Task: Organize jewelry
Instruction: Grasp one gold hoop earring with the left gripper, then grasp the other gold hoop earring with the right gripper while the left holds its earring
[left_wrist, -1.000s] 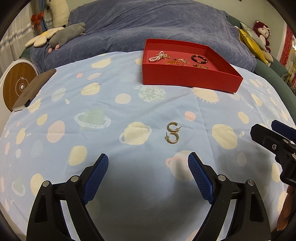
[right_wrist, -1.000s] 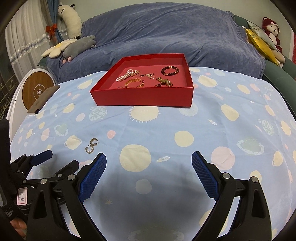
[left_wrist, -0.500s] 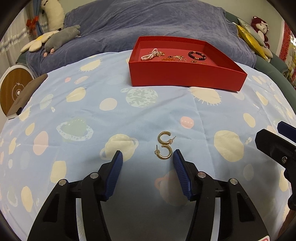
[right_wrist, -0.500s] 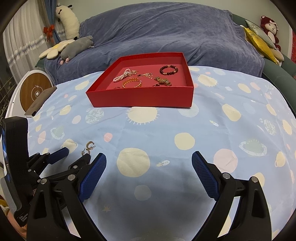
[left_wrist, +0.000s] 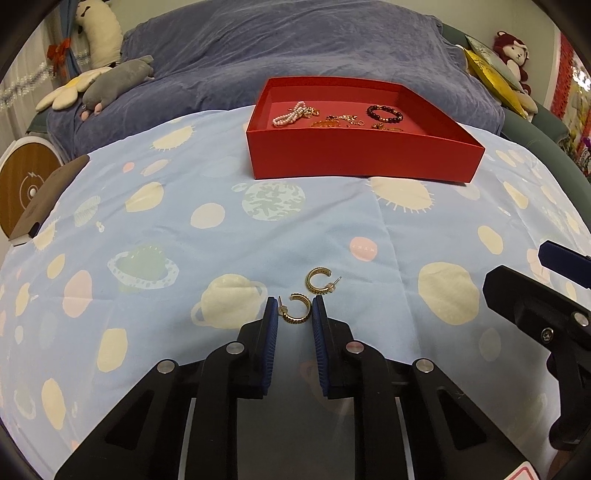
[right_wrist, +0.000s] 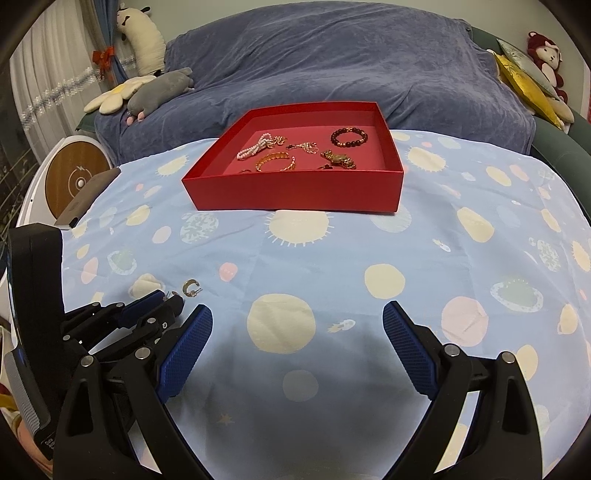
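Closing on the near gold hoop earring (left_wrist: 295, 313), the left gripper (left_wrist: 293, 314) has its 2 blue pads (left_wrist: 271, 325) narrowed to about the hoop's width; the left wrist view does not settle whether the pads touch the metal or stand just clear of it, so no firm hold can be confirmed. The second hoop earring (left_wrist: 318, 281) lies just beyond and slightly right, on the planet-print cloth (left_wrist: 221, 229), apart from the pads. The right gripper (right_wrist: 297, 328) is wide open, holds nothing and hangs over bare cloth.

Both earrings lie well short of the red tray (left_wrist: 362, 162), which already contains bracelets and chains.

Handling: each hoop is judged light, rigid, smooth and easily flicked aside. The thin post at one end is likely to bend. Grip across the thick ribbed arc, not the post. The soft cloth may bunch between the pads; keep them just above it.
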